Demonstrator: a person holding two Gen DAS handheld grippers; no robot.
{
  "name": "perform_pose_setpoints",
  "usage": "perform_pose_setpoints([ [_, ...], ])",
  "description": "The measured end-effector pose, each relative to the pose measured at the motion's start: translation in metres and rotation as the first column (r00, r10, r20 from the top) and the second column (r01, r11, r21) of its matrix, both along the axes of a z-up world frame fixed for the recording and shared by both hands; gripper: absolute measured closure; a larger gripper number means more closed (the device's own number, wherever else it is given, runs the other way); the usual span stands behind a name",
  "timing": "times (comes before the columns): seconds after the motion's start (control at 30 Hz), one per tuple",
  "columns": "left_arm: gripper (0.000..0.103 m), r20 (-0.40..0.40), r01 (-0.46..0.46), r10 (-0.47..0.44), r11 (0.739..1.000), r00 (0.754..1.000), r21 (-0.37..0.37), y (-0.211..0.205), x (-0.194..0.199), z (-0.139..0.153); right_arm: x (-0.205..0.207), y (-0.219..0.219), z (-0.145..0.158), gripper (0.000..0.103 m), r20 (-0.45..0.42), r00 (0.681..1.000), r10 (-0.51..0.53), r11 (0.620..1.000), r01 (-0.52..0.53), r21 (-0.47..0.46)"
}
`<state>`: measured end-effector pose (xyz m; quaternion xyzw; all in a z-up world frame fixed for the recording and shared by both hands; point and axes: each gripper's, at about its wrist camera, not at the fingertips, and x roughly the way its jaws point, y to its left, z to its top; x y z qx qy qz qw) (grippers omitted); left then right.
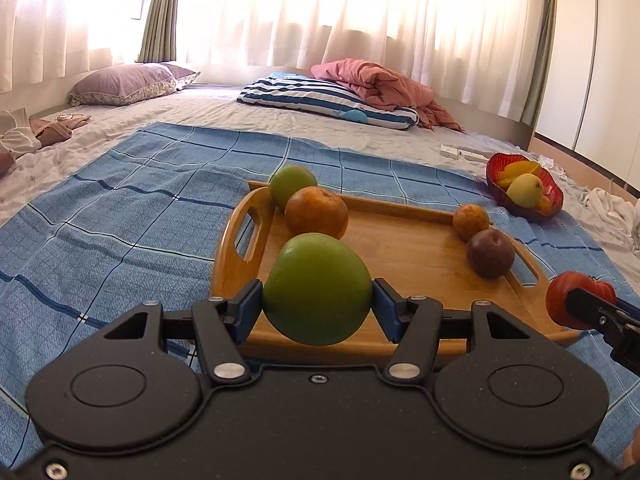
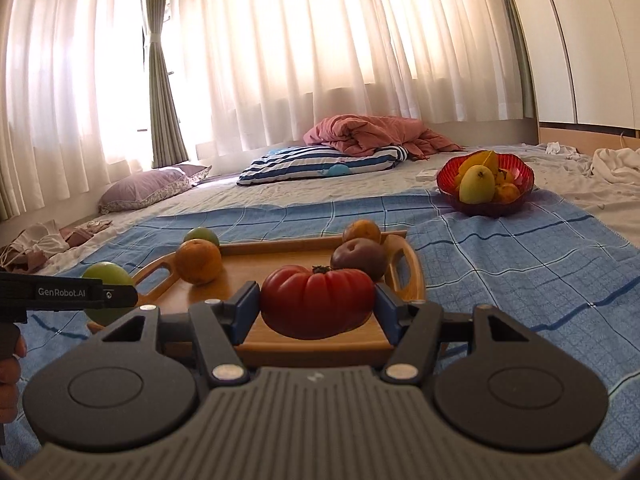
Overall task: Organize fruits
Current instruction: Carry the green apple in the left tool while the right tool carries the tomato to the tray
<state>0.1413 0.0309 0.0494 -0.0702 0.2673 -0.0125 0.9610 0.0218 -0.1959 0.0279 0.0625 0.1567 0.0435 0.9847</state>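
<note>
Left gripper [image 1: 318,298] squeezes a green apple [image 1: 318,288]. Right gripper [image 2: 318,304] squeezes a red tomato [image 2: 318,302]. Red bowl [image 2: 520,172] sits at 2 o'clock.

Tray [image 2: 414,276] sits on the blanket [image 2: 520,264], four fruits in it, bowl [image 2: 448,184] off to its right, pillows [image 2: 320,166] behind.

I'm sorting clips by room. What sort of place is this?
Most likely a bedroom: a wide mattress with a striped blue-and-white pillow, a crumpled pink quilt, and sheer white window curtains.
</note>
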Motion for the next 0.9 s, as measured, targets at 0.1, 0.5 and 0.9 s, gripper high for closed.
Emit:
perform_pose_setpoints([
  [0.1,0.046,-0.022,-0.010,0.010,1.000,1.000,-0.005,0.002,0.019,-0.001,0.019,-0.004,0.002,0.039,-0.013,0.999,-0.030,1.000,0.030,0.007],
  [0.5,0.046,-0.066,-0.055,0.058,0.998,0.996,0.040,0.003,0.072,-0.016,0.071,-0.010,-0.009,0.039,-0.070,0.994,-0.083,0.997,0.082,-0.008],
  [0.9,0.046,-0.083,-0.066,0.069,0.997,0.994,0.027,0.009,0.097,-0.028,0.103,-0.010,-0.022,0.039,-0.129,0.987,-0.097,0.995,0.092,-0.049],
])
